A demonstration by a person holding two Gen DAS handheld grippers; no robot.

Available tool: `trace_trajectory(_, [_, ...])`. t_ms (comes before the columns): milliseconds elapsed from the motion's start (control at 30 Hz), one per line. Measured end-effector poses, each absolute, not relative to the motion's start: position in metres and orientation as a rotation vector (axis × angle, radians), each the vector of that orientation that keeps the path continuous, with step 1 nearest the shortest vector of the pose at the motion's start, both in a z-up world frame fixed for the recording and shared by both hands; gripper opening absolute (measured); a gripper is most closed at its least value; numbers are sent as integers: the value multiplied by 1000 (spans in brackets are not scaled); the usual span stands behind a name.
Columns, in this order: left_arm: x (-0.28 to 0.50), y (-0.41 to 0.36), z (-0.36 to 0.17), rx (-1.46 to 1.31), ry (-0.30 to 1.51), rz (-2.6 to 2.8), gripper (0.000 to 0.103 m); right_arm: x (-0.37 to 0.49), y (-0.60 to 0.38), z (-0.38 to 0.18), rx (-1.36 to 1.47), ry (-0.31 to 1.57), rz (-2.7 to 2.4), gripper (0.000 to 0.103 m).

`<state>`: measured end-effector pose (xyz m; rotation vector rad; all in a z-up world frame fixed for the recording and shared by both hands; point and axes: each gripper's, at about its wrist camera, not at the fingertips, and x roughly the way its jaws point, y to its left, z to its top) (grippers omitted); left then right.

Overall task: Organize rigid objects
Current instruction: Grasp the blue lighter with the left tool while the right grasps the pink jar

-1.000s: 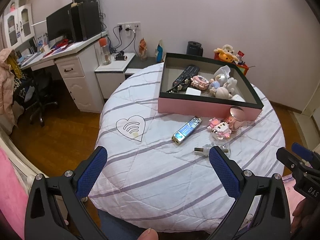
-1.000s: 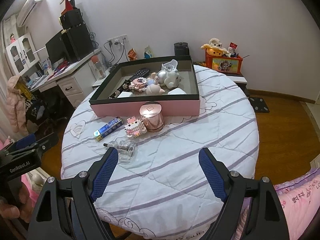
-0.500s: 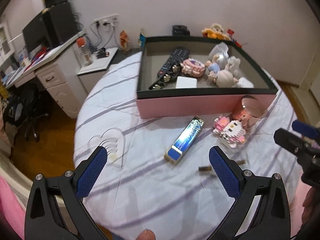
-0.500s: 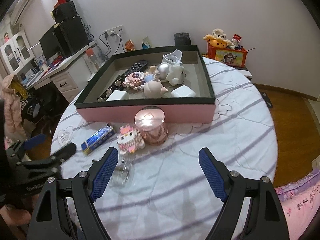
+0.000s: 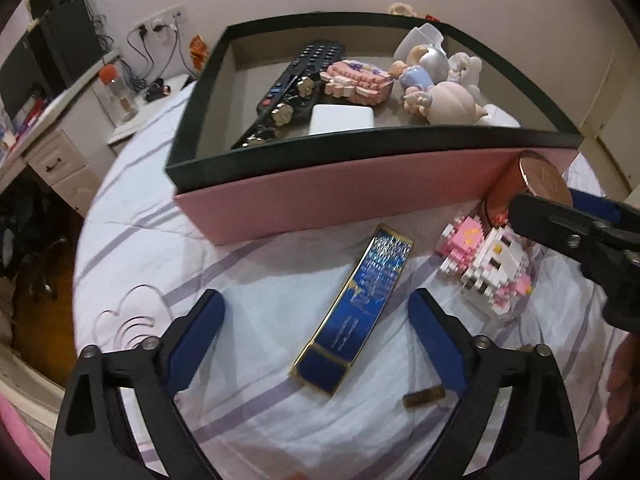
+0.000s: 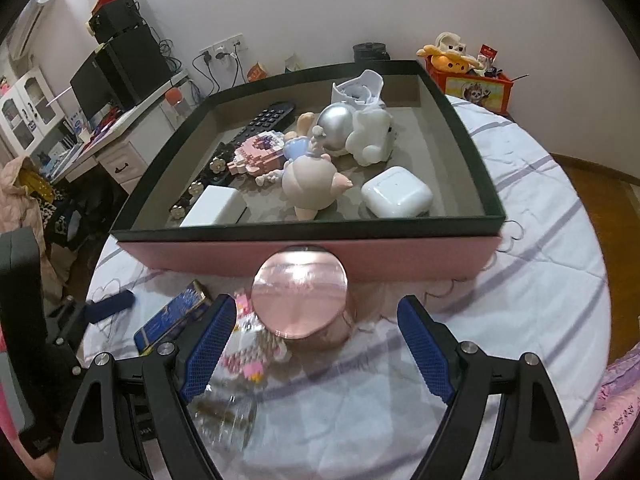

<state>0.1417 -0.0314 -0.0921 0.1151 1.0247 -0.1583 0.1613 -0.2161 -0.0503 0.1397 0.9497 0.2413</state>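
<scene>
Both claws have come in closer over the round table (image 5: 132,208) since a second ago, so the loose items now fill the views. The left claw (image 5: 316,340) hangs with its blue ribbed pads spread wide apart, and the flat blue foil-printed box (image 5: 356,312) with a gold edge lies on the quilted striped cloth between them, clear of both pads. The right claw (image 6: 316,348) is also spread wide, holding nothing, with the round rose-gold tin (image 6: 302,294) and its glossy lid between its pads. Just left of the tin sits the pink-and-white brick figure (image 5: 486,264), blocky and studded. A clear glass bottle (image 6: 224,416) with a brass cap lies blurred near the table's near edge. Behind them stands the shallow pink tray (image 6: 312,260) with a dark green rim, holding a black remote (image 5: 300,72), a smooth white earbud case (image 6: 396,192), a glossy ceramic pig (image 6: 310,184) and other figurines.
</scene>
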Motion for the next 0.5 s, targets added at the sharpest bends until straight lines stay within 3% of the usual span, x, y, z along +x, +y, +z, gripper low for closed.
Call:
trace_trajectory(67, [144,-32,-91,102,1014,-183,80,164,-217,-54,148,949,238,77])
trace_trajectory(133, [145,-33,-90,104,1002,-204,75,166,-219,-58,154,956,248,59])
trace_trajectory(200, [144,-33,-89,105,993,-212,68,166,-219,-59,156,953,268,52])
trace_trajectory(300, [143,-31,-85,71,985,-232,46,162,-219,-55,143,940,268,51])
trace_trajectory(367, [142,-24,-83,38,988,-243,24,159,-222,-53,152,935,268,51])
trace_trajectory(500, [136,-14,-79,-26,996,-263,21,151,-231,-44,166,913,269,51])
